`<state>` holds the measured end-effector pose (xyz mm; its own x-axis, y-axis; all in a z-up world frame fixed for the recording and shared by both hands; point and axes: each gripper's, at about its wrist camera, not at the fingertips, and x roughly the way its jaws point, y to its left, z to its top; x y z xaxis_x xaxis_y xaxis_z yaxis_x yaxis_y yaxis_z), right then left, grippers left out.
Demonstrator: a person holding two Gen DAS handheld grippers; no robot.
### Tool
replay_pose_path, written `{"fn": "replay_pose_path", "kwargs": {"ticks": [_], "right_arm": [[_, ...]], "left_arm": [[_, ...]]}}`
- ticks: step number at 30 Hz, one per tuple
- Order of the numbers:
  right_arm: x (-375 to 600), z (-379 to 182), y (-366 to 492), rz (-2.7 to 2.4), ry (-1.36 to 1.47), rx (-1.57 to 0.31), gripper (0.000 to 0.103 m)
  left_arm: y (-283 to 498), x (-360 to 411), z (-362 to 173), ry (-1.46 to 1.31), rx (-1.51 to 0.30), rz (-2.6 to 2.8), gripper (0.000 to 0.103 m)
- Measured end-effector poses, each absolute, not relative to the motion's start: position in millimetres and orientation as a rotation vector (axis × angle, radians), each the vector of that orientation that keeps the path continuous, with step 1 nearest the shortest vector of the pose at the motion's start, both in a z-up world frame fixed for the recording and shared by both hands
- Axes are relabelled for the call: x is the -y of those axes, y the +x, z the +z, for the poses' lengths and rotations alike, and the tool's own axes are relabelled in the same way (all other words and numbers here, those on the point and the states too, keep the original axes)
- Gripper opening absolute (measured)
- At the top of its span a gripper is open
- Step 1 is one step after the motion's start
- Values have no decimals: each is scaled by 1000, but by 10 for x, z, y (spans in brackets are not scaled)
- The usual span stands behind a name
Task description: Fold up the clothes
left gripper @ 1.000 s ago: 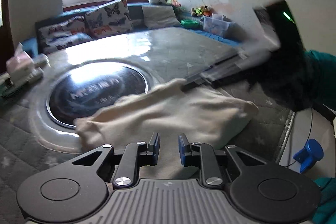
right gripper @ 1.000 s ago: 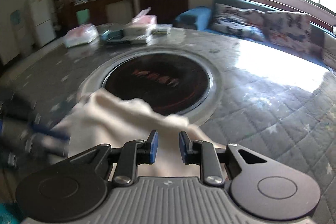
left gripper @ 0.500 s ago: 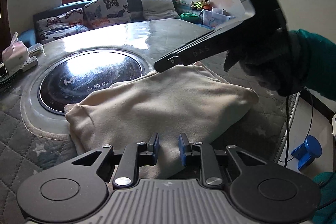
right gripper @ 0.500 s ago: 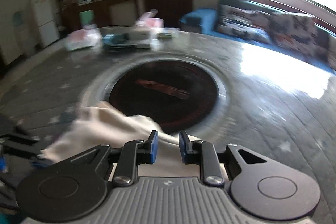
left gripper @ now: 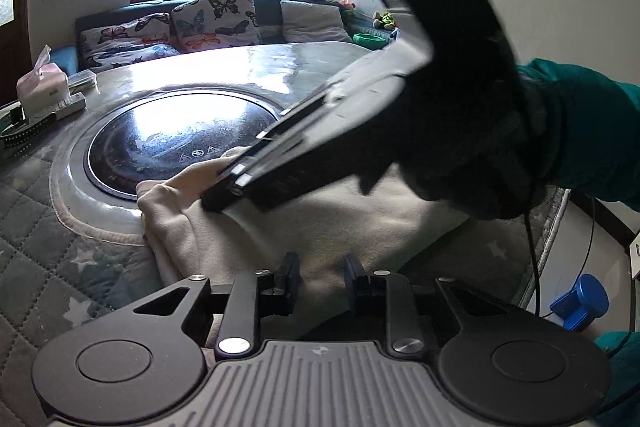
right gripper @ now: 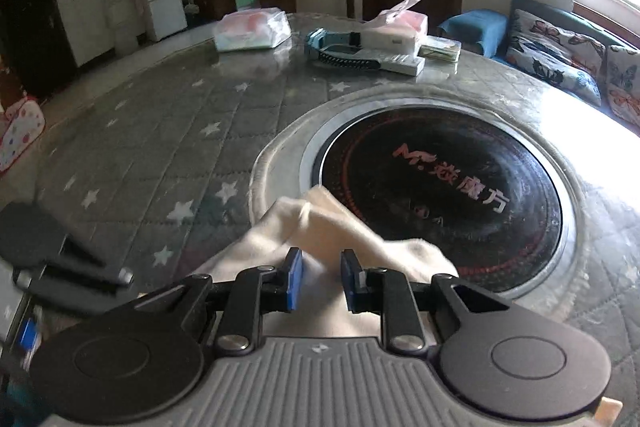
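Observation:
A cream garment [left gripper: 320, 227] lies folded on the quilted grey table, its far corner reaching the rim of the round hob. My left gripper [left gripper: 318, 279] hovers over the garment's near edge, open, with nothing between its fingers. My right gripper [left gripper: 224, 193], held by a black-gloved hand [left gripper: 472, 155] with a teal sleeve, comes down from the upper right onto the garment's far left corner. In the right wrist view, the right gripper [right gripper: 321, 281] stands open just above the bunched cream cloth [right gripper: 320, 223]. The left gripper [right gripper: 116, 281] shows blurred at the lower left.
A round black hob [right gripper: 440, 203] is set into the table's middle. A tissue box [right gripper: 396, 27], a blue device [right gripper: 340, 47] and a plastic packet [right gripper: 252, 29] lie at the far side. Butterfly cushions [left gripper: 212, 19] line a bench. The table edge [left gripper: 556, 247] is at the right, a blue object [left gripper: 580, 301] below.
My right gripper has swung down and leftward from above the garment to its far left corner. My left gripper has stayed over the near edge, its gap unchanged.

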<state>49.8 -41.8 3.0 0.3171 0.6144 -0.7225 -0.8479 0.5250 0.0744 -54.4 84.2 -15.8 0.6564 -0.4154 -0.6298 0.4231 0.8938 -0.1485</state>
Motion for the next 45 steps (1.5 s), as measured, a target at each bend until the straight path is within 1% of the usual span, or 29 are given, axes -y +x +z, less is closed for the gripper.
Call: {"fn": "replay_pose_path", "kwargs": {"ticks": [10,16,23,31,34,42,45], "right_arm": [[198,-73,662,958,-343,-776,20],[262,69,699,954,-308,-750,21],[597,257,556,946,-332,-727,21],[746,123,278,973,-352,-740,21],[686,9,220,970,-384,-739,22],[797,176,25,986,-395,-676,22],[810,176,-92,1015,-404,-683,22]], "left_arm": [[-567,-849,-182,-2,-708,-482,27],[-555,-879,-139,-6,-706,-465,28],[-503,-1073,-49,-51,-685,-387,30],[-464,-1219,-114,-80,-716,-335,30],[-481,-1237,-107,-81,-720,-322,33],[-421,-1281,12,-100,-693,-279,33],[-319,-1257,20,-112,-684,-257,30]]}}
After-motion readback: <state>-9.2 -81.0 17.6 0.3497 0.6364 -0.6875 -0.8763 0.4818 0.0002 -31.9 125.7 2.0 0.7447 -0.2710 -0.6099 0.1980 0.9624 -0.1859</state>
